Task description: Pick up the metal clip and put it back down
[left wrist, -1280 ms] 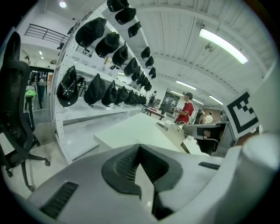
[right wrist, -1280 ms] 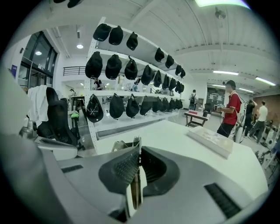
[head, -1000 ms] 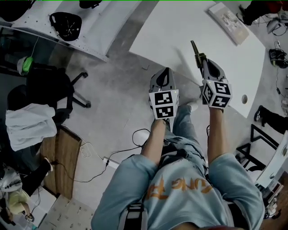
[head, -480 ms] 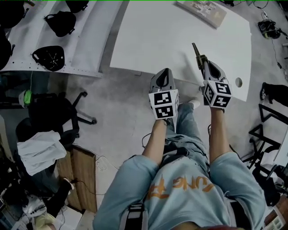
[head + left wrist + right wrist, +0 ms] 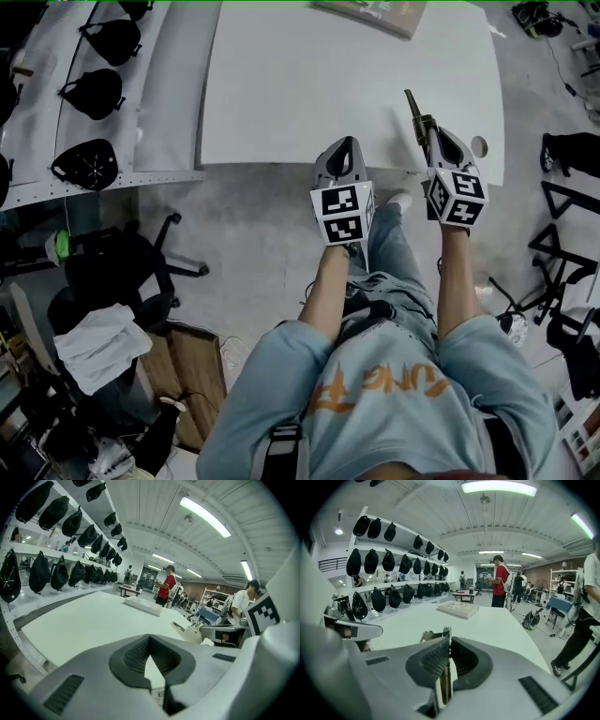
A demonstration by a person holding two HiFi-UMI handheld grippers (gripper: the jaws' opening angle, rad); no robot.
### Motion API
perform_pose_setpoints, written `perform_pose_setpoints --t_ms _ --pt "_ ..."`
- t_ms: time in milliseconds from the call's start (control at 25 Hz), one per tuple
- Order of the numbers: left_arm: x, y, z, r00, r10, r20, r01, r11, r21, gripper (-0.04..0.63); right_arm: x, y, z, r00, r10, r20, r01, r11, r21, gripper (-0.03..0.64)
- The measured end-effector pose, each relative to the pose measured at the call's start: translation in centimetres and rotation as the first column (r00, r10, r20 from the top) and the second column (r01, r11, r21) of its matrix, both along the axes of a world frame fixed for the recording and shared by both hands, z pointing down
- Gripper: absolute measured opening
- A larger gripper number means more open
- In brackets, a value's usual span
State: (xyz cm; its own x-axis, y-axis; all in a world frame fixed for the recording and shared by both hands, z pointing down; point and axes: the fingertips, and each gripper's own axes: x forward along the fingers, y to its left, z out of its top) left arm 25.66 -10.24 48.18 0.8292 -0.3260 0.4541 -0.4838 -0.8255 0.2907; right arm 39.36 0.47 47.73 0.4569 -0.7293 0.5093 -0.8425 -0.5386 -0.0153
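R gripper [image 5: 449, 641] pinches metal clip [image 5: 442, 677] mid-body, above worktop [image 5: 309, 84] near edge; probably light, stiff, slick. L gripper [image 5: 150, 641] closed, empty.

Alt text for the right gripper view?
The right gripper has its jaws shut on the metal clip, whose tip pokes past them. Ahead, a white table bears a flat box; dark gear hangs at left.

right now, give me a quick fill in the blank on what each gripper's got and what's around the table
1. The right gripper is shut on the metal ____.
2. The left gripper is shut on ____.
3. In the head view, the black bags hang to the ____ of the white table.

Missing words: clip; nothing; left
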Motion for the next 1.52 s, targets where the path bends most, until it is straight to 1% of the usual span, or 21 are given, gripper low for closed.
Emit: perform_pose_setpoints --t_ms 240,480,720,960,1120,1280,1440,1520 --pt "3.9 3.8 0.5 0.995 0.102 0.008 -0.102 0.995 -0.015 0.009 2.6 5.0 0.3 0.995 0.101 0.01 -0.101 0.995 -0.003 0.032" --pt "7.4 7.4 0.8 0.98 0.2 0.01 -0.199 0.98 -0.021 0.009 4.9 10.0 0.7 0.98 0.2 0.005 -0.2 0.98 -0.015 0.032" --pt "10.8 10.6 1.3 0.959 0.282 0.022 -0.281 0.959 -0.034 0.009 7.5 14.5 1.2 0.957 0.291 0.001 -0.29 0.956 -0.037 0.032" --pt "13.8 13.6 1.9 0.936 0.35 0.036 -0.349 0.936 -0.042 0.009 9.6 18.8 2.4 0.933 0.358 -0.036 -0.36 0.927 -0.105 0.032" --pt "15.3 15.1 2.5 0.92 0.389 0.048 -0.387 0.921 -0.046 0.009 10.7 20.4 3.1 0.921 0.383 -0.068 -0.389 0.909 -0.151 0.032" --pt "16.6 15.9 3.1 0.91 0.409 0.067 -0.406 0.912 -0.053 0.009 11.3 21.1 3.7 0.918 0.382 -0.104 -0.396 0.898 -0.191 0.032" --pt "17.9 16.7 3.3 0.897 0.436 0.078 -0.434 0.9 -0.046 0.009 11.8 21.5 4.2 0.92 0.367 -0.138 -0.389 0.895 -0.219 0.032" --pt "18.2 17.1 3.5 0.889 0.45 0.085 -0.448 0.893 -0.047 0.009 11.8 21.3 4.3 0.925 0.342 -0.165 -0.374 0.897 -0.235 0.032"
